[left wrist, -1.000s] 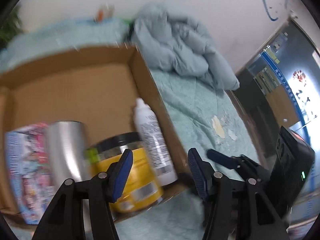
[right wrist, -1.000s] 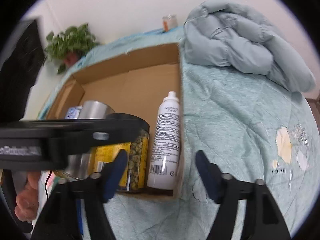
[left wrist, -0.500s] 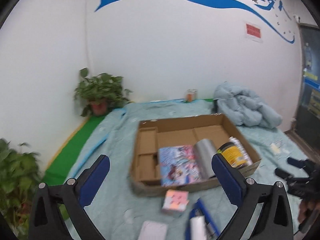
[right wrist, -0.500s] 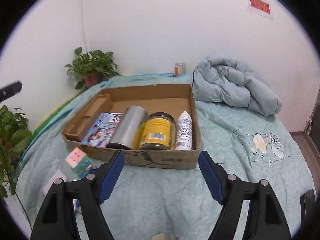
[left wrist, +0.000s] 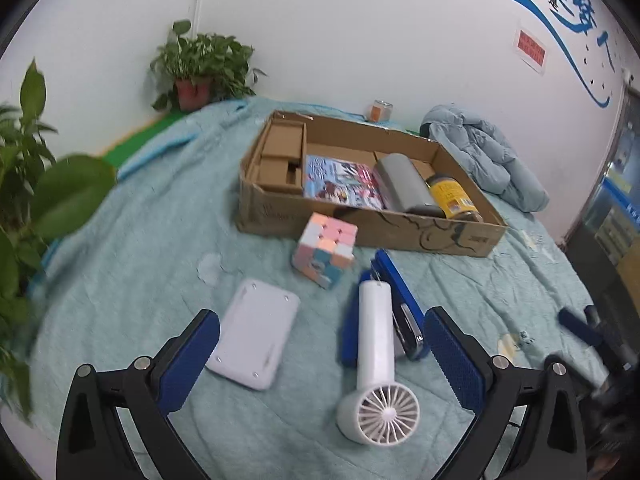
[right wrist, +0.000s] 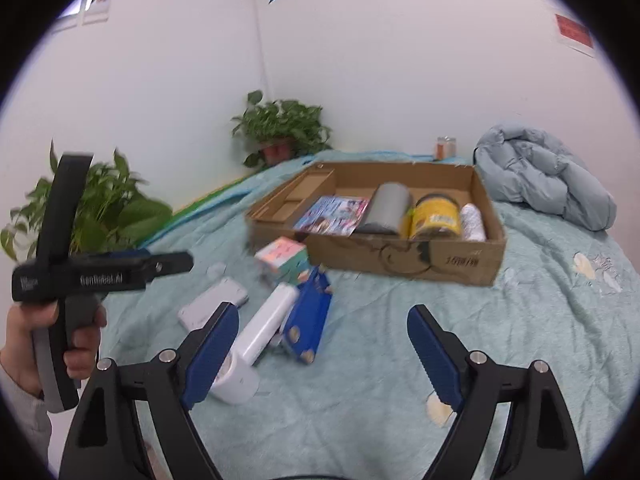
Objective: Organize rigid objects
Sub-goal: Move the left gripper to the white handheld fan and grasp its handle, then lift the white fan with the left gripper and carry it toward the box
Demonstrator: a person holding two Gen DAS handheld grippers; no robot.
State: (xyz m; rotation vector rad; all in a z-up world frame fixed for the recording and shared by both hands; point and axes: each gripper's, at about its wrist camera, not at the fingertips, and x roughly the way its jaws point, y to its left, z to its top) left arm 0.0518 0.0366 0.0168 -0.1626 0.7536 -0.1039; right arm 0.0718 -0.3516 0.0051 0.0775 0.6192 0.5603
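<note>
Both grippers have pulled back from the cardboard box (left wrist: 368, 236); I read the left gripper (left wrist: 320, 356) wide open and empty, the right gripper (right wrist: 320, 344) opening, nothing between its jaws. On the quilted bedspread (left wrist: 152, 240), before the box's near wall, lie four loose items: one pastel cube (left wrist: 325, 254), one flat grey slab (left wrist: 254, 338), one white plastic fan (left wrist: 376, 364), one blue case (left wrist: 396, 300). Inside the box lie one booklet (left wrist: 340, 182), one steel cylinder (left wrist: 404, 182), one yellow jar (left wrist: 452, 196), one white bottle (right wrist: 472, 222).

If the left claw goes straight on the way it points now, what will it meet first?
Probably the white fan, which lies on the blanket between the open fingers of the left claw. The grey pad lies just beside that line. Depth is hard to judge in this view.
</note>
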